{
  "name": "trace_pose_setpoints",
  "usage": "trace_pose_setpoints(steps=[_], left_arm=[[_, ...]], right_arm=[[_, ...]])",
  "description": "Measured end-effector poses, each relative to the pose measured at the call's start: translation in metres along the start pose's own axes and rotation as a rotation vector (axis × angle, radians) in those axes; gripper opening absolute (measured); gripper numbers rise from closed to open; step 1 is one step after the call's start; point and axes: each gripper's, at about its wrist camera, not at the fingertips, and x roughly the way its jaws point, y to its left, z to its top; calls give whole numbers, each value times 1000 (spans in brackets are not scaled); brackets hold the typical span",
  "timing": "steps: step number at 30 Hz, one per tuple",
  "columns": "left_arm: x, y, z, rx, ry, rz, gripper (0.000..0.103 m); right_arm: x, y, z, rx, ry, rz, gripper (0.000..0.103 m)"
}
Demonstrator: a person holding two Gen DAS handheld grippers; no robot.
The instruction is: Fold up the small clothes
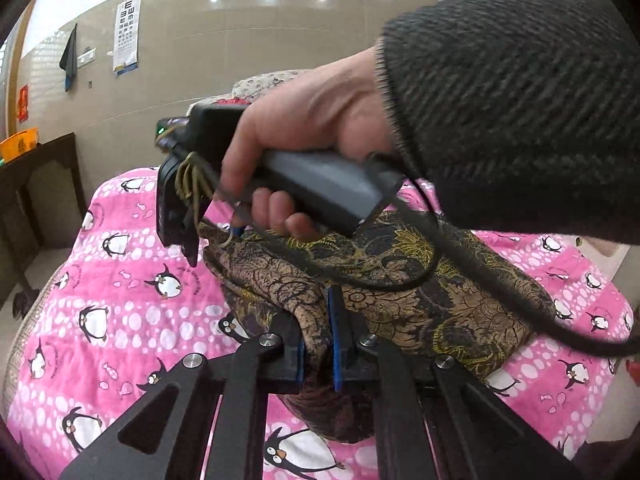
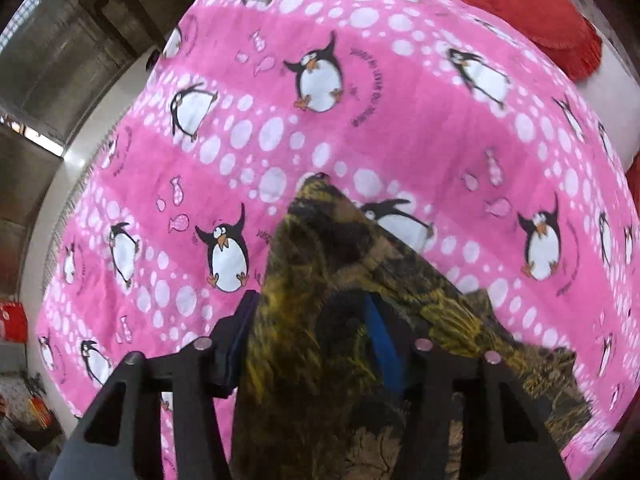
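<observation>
- Left wrist view showed the left gripper [image 1: 318,344] clamped tight on a bunched fold of the patterned garment [image 1: 420,292] – a brown, black and yellow floral piece lying on the pink penguin blanket [image 1: 120,292], toward its middle.
- In the same view the right gripper [image 1: 192,236], held in a person's hand [image 1: 304,136] with a dark knit sleeve [image 1: 520,100], dipped to the garment's far end; presumably each claw took one end so the cloth could be lifted and doubled over.
- The right wrist view looked steeply down: cloth stood between the half-spread blue pads [image 2: 380,344], but whether they pressed on it I could not tell.
- From there the garment tapered to a point aimed at the blanket's far edge – its long axis seemed to run gripper to gripper.
- A red cloth [image 2: 520,4] lay at the far right corner.
</observation>
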Motion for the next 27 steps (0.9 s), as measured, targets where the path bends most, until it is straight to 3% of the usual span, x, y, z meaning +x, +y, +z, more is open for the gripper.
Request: trace_pose_setpoints(steps=[3, 4, 5, 8, 12, 15, 19, 23, 27], left_arm=[[-3, 0, 2, -11, 8, -2, 0], [-5, 0, 2, -12, 6, -4, 0], [-7, -1, 3, -10, 1, -8, 0], [-14, -9, 9, -6, -15, -41, 0], [-17, -40, 24, 18, -22, -139, 0], [-11, -76, 34, 77, -12, -214, 0], [8, -137, 44, 161, 9, -330, 0], [41, -192, 49, 186, 65, -419, 0], [84, -230, 35, 196, 183, -463, 0]], right_arm=[[4, 7, 0, -27, -2, -47, 35], [5, 7, -2, -27, 0, -45, 15], [3, 5, -4, -10, 0, -31, 10], [-23, -19, -21, 46, -67, 47, 9], [-67, -69, -61, 113, -124, 120, 9], [-98, -118, -85, 163, -171, 121, 9], [-133, -182, -145, 217, -217, 90, 9], [-136, -239, -183, 277, -215, 48, 9], [-114, -282, -209, 337, -199, 58, 9]])
